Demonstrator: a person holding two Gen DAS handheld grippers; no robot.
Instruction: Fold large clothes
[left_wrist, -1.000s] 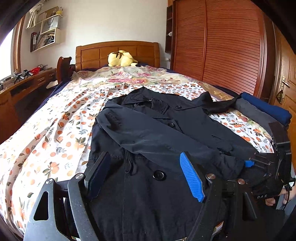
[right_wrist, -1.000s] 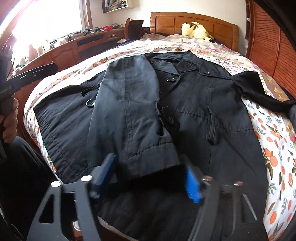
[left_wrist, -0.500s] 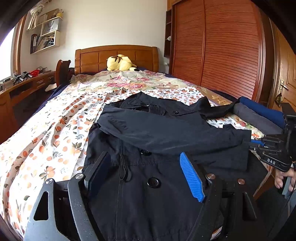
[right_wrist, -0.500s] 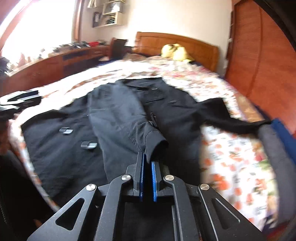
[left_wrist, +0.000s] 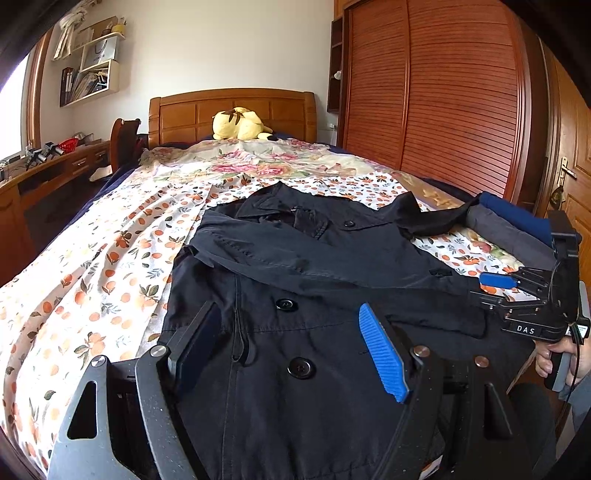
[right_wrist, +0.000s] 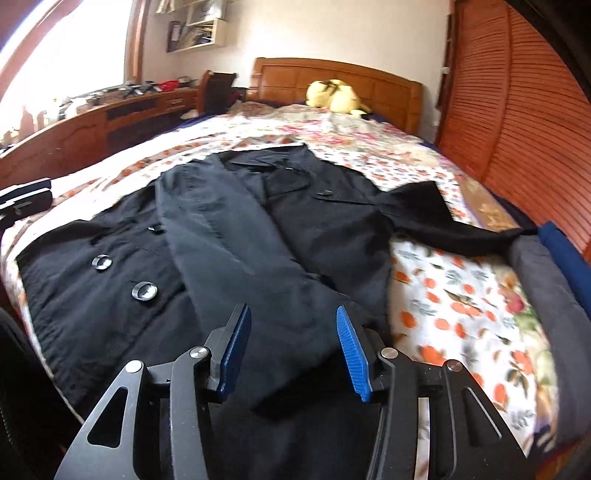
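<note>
Black coat (right_wrist: 229, 236) lies flat on bed (right_wrist: 436, 291), one sleeve (right_wrist: 236, 258) folded across. Right gripper (right_wrist: 291, 347) just reopened, empty; left gripper (left_wrist: 291, 350) open.

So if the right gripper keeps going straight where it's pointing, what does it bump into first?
Probably the black coat. The right gripper has just been opening, nothing pinched, and points down over the folded-over sleeve lying across the coat's front. Depth is hard to judge, so where exactly is unclear.

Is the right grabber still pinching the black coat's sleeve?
Apart. The right wrist view shows the right gripper with jaws that have just been opening; the folded sleeve of the black coat lies below, between them, unpinched.
</note>
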